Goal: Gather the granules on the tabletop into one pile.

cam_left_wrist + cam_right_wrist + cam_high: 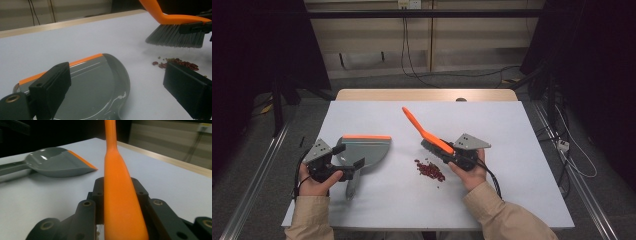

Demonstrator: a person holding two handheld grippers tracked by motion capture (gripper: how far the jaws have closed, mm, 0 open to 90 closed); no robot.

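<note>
A: Gripping the brush [428, 136], the right gripper [455, 152] has its jaws closed on the orange back; the handle points toward eleven o'clock, and the bristles hang just above the table [492, 200].

B: And the beans [429, 169]?

A: A small red heap at the brush's seven o'clock, with bare table toward the near edge.

B: The left gripper [346, 162]?

A: Its jaws stand wide open over the dustpan [364, 149], holding nothing. The pan lies flat, orange lip at twelve o'clock, stem toward six, near the front edge.

B: Room between them?

A: An open white strip separates pan and beans; the far half of the table is free too.
</note>
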